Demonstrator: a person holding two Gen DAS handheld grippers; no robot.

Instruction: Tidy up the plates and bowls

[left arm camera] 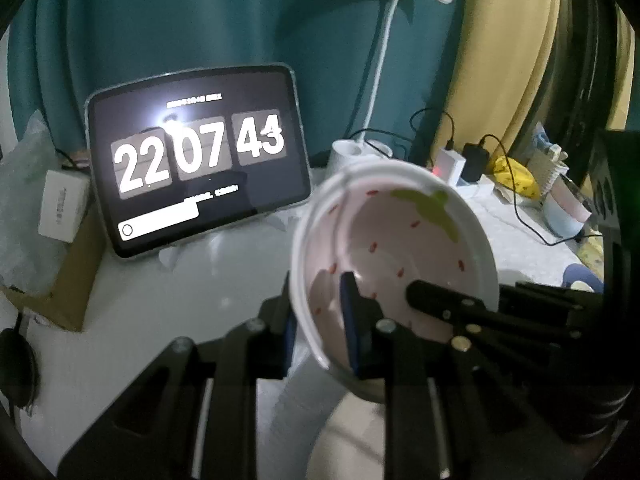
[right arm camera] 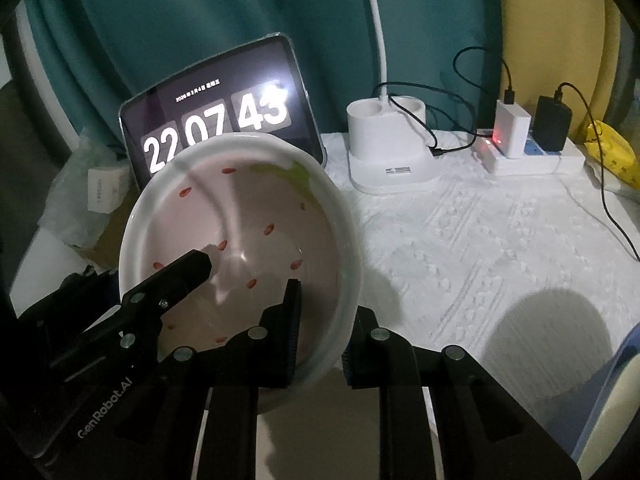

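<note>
Both tongs pinch one strawberry bowl above the counter.

Left tongs (left arm camera: 320, 328) and right tongs (right arm camera: 320, 332), marked "GenRobot.AI", each clamp the bowl (right arm camera: 248, 216) rim, held tilted before the tablet (left arm camera: 196, 160) reading "22 07 43".

we see one bowl (left arm camera: 400, 240) (right arm camera: 240, 232): white rim, pale pink interior with red seed marks and a green leaf motif, strawberry style. it is empty, tilted with the opening toward us, raised above the white table covering.
</note>
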